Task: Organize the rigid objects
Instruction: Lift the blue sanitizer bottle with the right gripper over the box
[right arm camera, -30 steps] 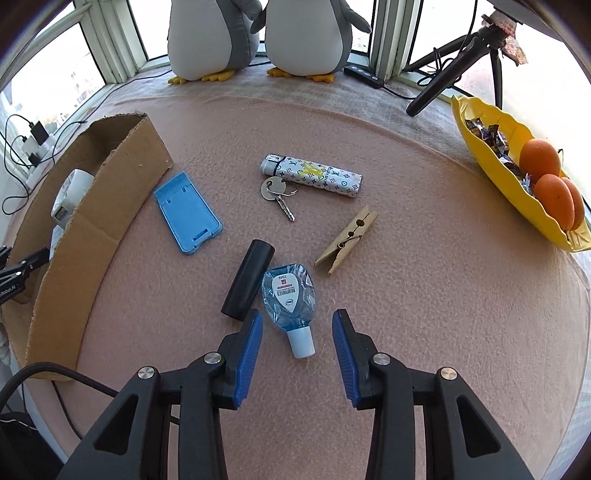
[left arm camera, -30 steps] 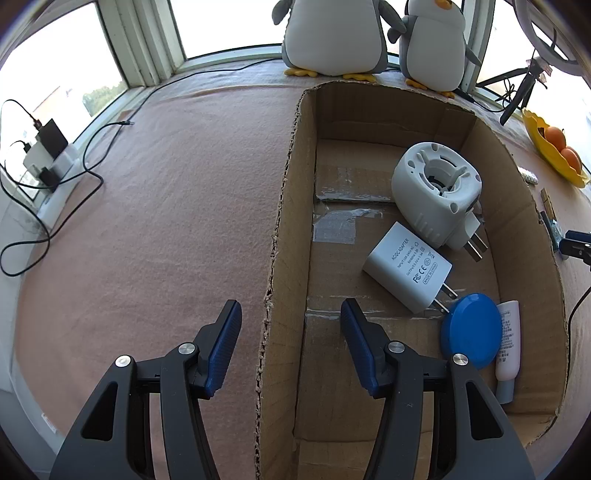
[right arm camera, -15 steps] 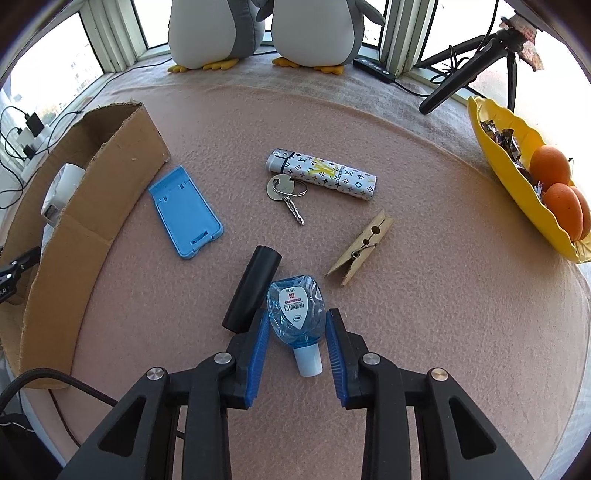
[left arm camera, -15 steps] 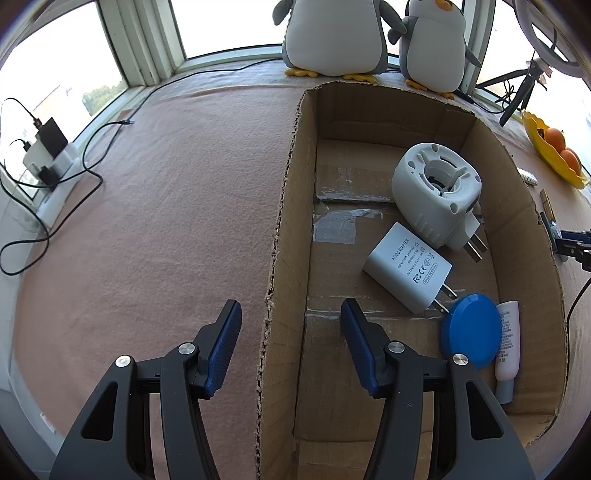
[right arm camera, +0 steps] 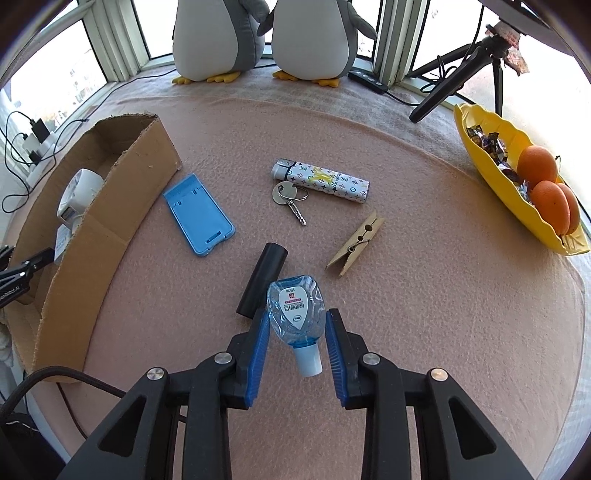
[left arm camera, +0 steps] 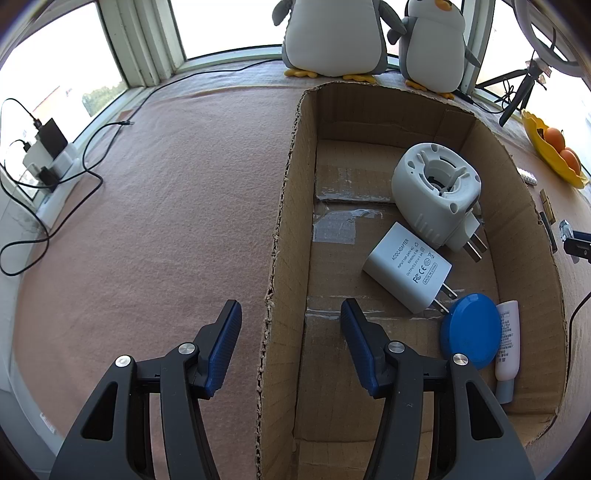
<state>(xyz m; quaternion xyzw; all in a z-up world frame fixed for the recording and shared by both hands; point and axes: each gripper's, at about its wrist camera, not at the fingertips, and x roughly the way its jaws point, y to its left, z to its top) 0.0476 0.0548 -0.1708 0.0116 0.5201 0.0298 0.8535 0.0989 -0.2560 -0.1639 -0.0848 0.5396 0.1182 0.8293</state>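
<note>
Clenching the right tongs (right arm camera: 298,312) on a small bottle (right arm camera: 295,314) of blue liquid at lower centre of the right view, having just been closing on it; both blue pads (right arm camera: 258,343) pressing against the bottle's sides, white cap pointing down toward the camera. Lying just beside the bottle, up and to the left, a black tube (right arm camera: 264,275). Resting on the pink cloth (right arm camera: 424,295) farther up: a wooden clothespin (right arm camera: 356,243) to the right, a key (right arm camera: 290,199) touching a patterned lighter (right arm camera: 321,181) near the centre, and a blue phone stand (right arm camera: 199,216) to the left, close to the cardboard box (right arm camera: 107,221). Sitting at the right edge, a yellow dish (right arm camera: 491,177) with oranges (right arm camera: 537,166).

Holding the left tongs (left arm camera: 290,302) released at the bottom of the left view, straddling the box's near wall (left arm camera: 280,221) with one finger outside and one inside, neither seeming to touch the cardboard. Lying inside the box: a white charger (left arm camera: 406,267) in the middle, a white plug-in device (left arm camera: 436,192) above it and touching it, a blue round lid (left arm camera: 471,330) and a white tube (left arm camera: 508,343) side by side in the lower right corner. Standing beyond the box by the window, two plush penguins (left arm camera: 332,33).
</note>
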